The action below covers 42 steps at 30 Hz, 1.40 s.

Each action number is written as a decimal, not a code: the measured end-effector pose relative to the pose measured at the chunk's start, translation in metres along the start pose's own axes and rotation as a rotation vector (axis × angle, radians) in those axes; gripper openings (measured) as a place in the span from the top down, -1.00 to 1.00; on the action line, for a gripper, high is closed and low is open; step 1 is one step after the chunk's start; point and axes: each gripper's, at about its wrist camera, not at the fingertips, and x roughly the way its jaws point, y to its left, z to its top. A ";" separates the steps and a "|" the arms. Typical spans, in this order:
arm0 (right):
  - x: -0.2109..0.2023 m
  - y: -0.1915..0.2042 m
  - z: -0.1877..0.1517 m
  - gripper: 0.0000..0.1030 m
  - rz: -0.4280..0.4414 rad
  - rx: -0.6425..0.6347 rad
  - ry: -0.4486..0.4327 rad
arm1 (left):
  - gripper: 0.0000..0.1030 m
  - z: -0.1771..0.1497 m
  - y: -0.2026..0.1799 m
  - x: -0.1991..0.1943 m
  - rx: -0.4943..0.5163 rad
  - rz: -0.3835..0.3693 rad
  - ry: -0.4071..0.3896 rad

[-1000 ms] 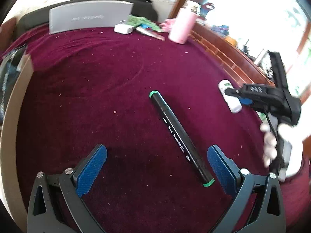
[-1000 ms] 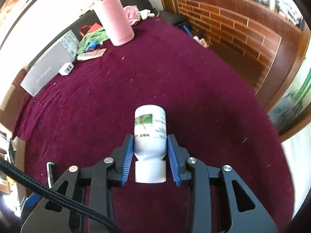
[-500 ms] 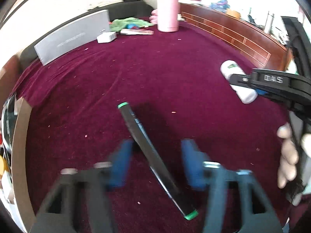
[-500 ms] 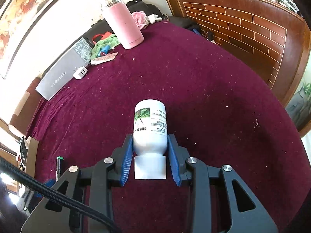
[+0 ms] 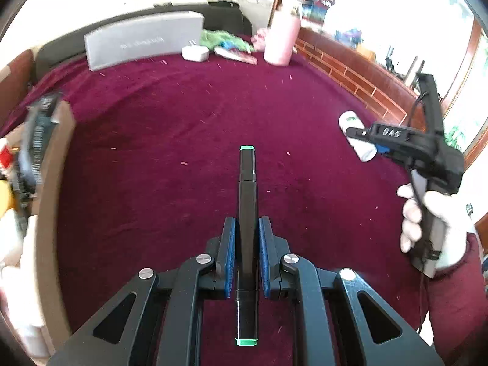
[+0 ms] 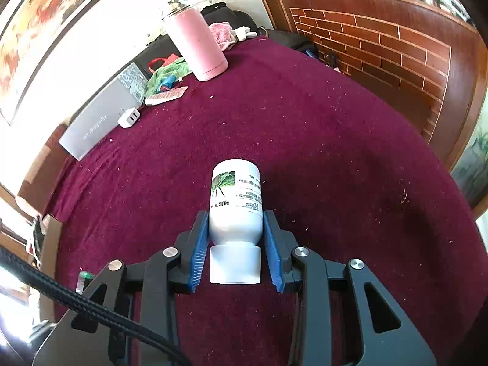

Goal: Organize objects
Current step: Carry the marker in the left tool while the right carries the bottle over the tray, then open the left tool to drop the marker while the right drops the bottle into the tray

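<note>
My left gripper (image 5: 246,228) is shut on a black marker with green ends (image 5: 247,183), which points straight ahead over the maroon cloth (image 5: 183,116). My right gripper (image 6: 235,225) is shut on a white bottle with a green label (image 6: 236,201), cap toward the camera, held above the cloth. In the left wrist view the right gripper (image 5: 363,135) and its bottle (image 5: 350,122) appear at the right, held by a white-gloved hand (image 5: 433,231). The marker's green end (image 6: 84,275) shows at the lower left of the right wrist view.
A cardboard box (image 5: 52,183) with several items stands at the left edge. At the back are a grey box (image 5: 143,41), a white charger (image 5: 195,53), a green cloth (image 5: 222,38) and a pink flask (image 5: 282,41). A brick-pattern wooden wall (image 6: 381,48) borders the right.
My left gripper closed on the marker, which lay diagonally between open jaws before, and now holds it straight ahead. My right gripper kept its hold on the bottle and rose a little.
</note>
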 end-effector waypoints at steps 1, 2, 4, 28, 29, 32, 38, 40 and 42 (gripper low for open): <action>0.000 0.000 0.000 0.37 0.000 -0.001 0.001 | 0.78 -0.002 0.004 -0.008 -0.002 0.003 -0.016; -0.001 0.000 0.000 0.37 0.008 0.004 0.004 | 0.78 -0.003 0.009 -0.016 -0.007 0.003 -0.029; -0.002 -0.002 0.000 0.38 0.023 0.016 0.009 | 0.78 -0.007 0.019 -0.029 -0.022 0.010 -0.049; -0.007 0.231 -0.061 0.37 0.499 -0.259 0.310 | 0.77 -0.037 0.225 -0.114 -0.383 0.168 -0.194; -0.003 0.245 -0.065 0.37 0.507 -0.265 0.325 | 0.77 -0.037 0.236 -0.111 -0.401 0.168 -0.186; 0.010 0.284 -0.076 0.37 0.523 -0.308 0.362 | 0.77 -0.036 0.249 -0.106 -0.420 0.182 -0.172; 0.036 0.357 -0.092 0.36 0.491 -0.393 0.390 | 0.78 -0.022 0.275 -0.086 -0.443 0.201 -0.130; 0.048 0.373 -0.095 0.36 0.472 -0.415 0.400 | 0.78 -0.018 0.284 -0.079 -0.454 0.206 -0.118; 0.059 0.388 -0.099 0.36 0.445 -0.436 0.398 | 0.78 -0.017 0.289 -0.075 -0.472 0.193 -0.108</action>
